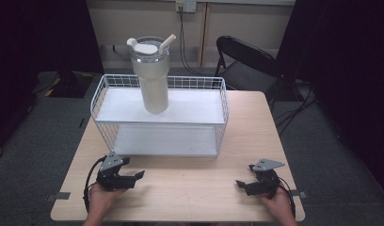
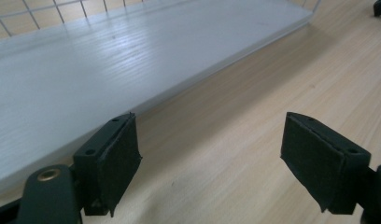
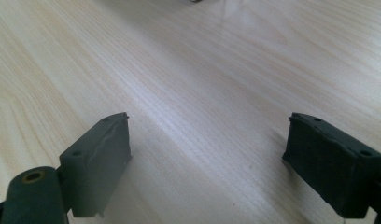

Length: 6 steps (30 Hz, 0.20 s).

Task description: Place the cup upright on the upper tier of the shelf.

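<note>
A cream tumbler (image 1: 152, 77) with a lid and straw stands upright on the top shelf of a white wire rack (image 1: 224, 110) at the back of the wooden table (image 1: 190, 186). My left gripper (image 1: 133, 168) rests low at the front left, in front of the rack, held by a hand. In the left gripper view its jaws (image 2: 209, 154) stand apart with only bare table between them, and the rack's lower shelf board (image 2: 86, 70) lies just ahead. My right gripper (image 1: 245, 175) sits at the front right, open over bare wood (image 3: 209, 158).
The rack spans most of the table's back half, with its lower shelf open towards me. A black folding chair (image 1: 246, 61) stands behind the table at the right. Dark curtains flank both sides. Cables hang from a wall socket behind.
</note>
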{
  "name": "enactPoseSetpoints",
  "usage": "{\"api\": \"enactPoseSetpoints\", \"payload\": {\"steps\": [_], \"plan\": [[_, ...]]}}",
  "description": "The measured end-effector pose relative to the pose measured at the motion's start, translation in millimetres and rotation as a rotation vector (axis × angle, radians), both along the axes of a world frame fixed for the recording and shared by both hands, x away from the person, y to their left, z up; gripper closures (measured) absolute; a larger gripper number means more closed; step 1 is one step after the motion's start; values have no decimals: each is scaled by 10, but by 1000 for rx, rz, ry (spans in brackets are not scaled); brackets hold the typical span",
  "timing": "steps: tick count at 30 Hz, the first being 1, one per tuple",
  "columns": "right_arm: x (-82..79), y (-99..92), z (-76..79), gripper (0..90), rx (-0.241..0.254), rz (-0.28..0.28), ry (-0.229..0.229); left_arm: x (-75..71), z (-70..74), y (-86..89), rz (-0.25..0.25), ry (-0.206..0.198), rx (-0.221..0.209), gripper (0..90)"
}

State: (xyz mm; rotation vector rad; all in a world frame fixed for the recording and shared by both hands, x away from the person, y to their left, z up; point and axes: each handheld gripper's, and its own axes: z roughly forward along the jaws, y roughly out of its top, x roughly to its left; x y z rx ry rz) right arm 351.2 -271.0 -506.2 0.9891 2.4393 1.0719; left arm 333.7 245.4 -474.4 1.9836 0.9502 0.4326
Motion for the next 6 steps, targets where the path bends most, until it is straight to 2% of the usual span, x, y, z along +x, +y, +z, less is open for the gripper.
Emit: {"api": "enactPoseSetpoints", "payload": {"steps": [6], "plan": [[0, 0, 0, 133, 0, 0, 0, -52, -44, 34, 5, 45, 43, 189]]}}
